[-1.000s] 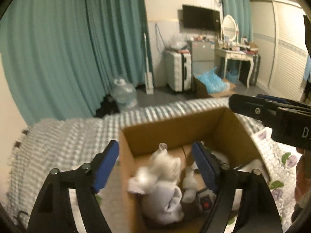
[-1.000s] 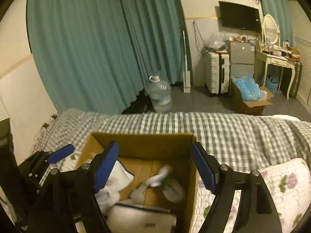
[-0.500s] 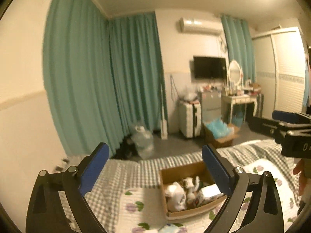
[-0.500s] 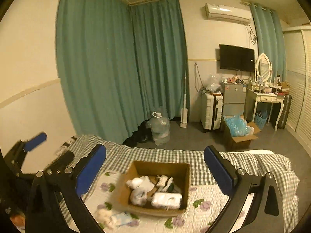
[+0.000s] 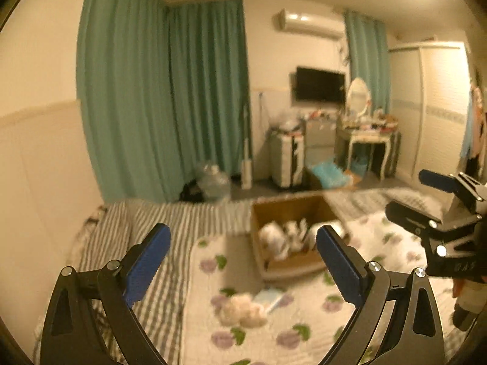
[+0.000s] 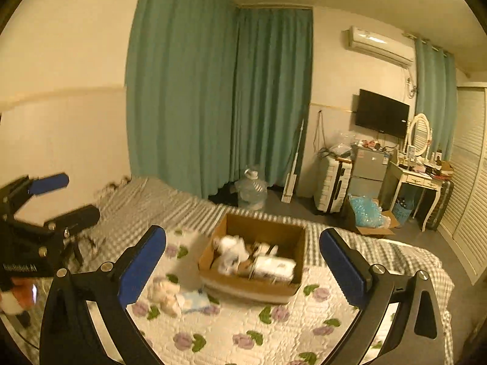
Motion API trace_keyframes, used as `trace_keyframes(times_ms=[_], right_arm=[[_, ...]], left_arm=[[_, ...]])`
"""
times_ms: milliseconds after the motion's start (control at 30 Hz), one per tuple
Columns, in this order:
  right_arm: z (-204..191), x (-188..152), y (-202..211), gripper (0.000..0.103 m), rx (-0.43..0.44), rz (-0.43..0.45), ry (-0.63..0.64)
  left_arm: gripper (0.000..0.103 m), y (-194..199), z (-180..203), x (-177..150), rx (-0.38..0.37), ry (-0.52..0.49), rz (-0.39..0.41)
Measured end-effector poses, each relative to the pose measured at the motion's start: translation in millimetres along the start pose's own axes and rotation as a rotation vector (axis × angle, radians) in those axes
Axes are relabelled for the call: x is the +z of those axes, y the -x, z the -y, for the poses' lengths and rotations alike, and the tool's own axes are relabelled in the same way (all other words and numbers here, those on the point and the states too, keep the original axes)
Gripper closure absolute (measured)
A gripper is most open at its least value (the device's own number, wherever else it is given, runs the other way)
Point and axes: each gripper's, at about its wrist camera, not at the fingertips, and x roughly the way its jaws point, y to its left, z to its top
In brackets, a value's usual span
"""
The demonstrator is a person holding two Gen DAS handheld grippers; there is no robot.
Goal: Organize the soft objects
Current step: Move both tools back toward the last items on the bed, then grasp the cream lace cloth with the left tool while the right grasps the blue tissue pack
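Observation:
A cardboard box (image 5: 310, 266) sits on the flowered quilt and holds several white soft items (image 5: 275, 238). It also shows in the right wrist view (image 6: 243, 286). A cream plush toy (image 5: 243, 310) and a pale blue cloth (image 5: 271, 299) lie on the quilt in front of the box; the plush (image 6: 162, 295) and the cloth (image 6: 191, 299) show again in the right wrist view. My left gripper (image 5: 242, 258) is open and empty, well above the bed. My right gripper (image 6: 243, 260) is open and empty, also high above the box.
The bed has a flowered quilt (image 6: 231, 331) over a grey checked blanket (image 6: 170, 200). Teal curtains (image 6: 219, 103), a water jug (image 6: 251, 188), a suitcase (image 6: 331, 182), a dresser (image 6: 420, 182) and a floor box with blue bags (image 6: 369, 217) stand beyond.
Both grippers have pulled up and back from inside the box; the whole bed, the plush and the blue cloth have come into view. Both stay open and empty.

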Motion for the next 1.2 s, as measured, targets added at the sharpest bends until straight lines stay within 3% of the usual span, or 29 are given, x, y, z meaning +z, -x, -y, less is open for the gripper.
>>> trace_keyframes(times_ms=[100, 333, 500, 633, 767, 900, 967, 1000, 1067, 1133, 1200], right_arm=[[-14.7, -39.1, -29.1, 0.001, 0.018, -0.032, 0.036], [-21.0, -111.4, -115.2, 0.001, 0.06, -0.189, 0.034], [-15.9, -149.8, -162.7, 0.001, 0.084, -0.281, 0.051], [-16.2, -162.8, -188.2, 0.001, 0.113, -0.305, 0.093], [-15.0, -174.0, -212.4, 0.002, 0.134, -0.343, 0.087], [-16.7, -184.3, -226.3, 0.002, 0.15, -0.377, 0.06], [-18.0, -187.8, -229.8, 0.002, 0.158, -0.394, 0.056], [-19.4, -189.5, -230.6, 0.002, 0.157, -0.395, 0.058], [-23.5, -191.5, -231.7, 0.001, 0.163, -0.403, 0.066], [-27.6, -191.2, -230.6, 0.001, 0.168, -0.399, 0.074], [-31.8, -190.8, -229.5, 0.001, 0.179, -0.394, 0.076]], left_arm=[[0.005, -29.6, -5.7, -31.5, 0.031, 0.011, -0.06], [0.005, -114.4, -11.3, -115.2, 0.013, 0.074, -0.261], [0.005, -158.8, -8.3, -167.9, -0.043, 0.062, -0.345], [0.005, -180.5, -4.2, -184.6, -0.081, 0.062, -0.413], [0.005, -189.2, 4.9, -187.6, -0.056, -0.001, -0.407], [0.007, -191.7, 6.6, -188.1, -0.088, 0.01, -0.432], [0.018, -194.4, 6.6, -187.7, -0.111, 0.007, -0.435], [0.031, -197.0, 7.4, -189.9, -0.123, 0.001, -0.454], [0.044, -202.2, 7.8, -192.4, -0.142, -0.002, -0.482], [0.065, -200.9, 6.9, -192.1, -0.176, 0.009, -0.481], [0.073, -196.7, 6.5, -191.0, -0.208, 0.018, -0.47]])
